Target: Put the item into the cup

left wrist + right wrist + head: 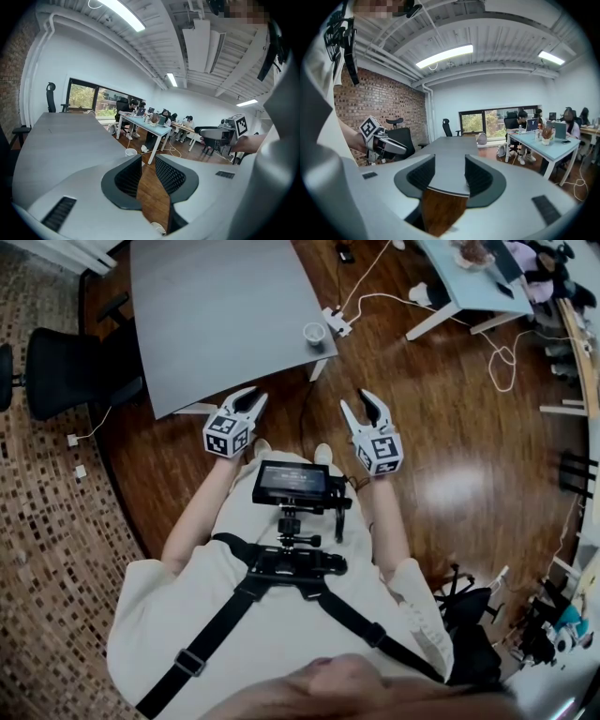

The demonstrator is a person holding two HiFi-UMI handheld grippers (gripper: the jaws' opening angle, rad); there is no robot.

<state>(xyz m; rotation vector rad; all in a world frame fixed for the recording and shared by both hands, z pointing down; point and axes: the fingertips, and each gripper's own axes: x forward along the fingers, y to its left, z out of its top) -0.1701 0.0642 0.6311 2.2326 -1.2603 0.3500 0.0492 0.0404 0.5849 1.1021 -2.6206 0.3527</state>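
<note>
Two empty tools, left gripper and right gripper, hover jaws apart short of the grey table; a level approach toward its paper cup looks wisest

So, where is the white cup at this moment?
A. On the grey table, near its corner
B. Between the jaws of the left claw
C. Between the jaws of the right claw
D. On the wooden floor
A: the head view shows the white cup standing on the grey table near its corner, while the left claw and the right claw are both open and empty.
</note>
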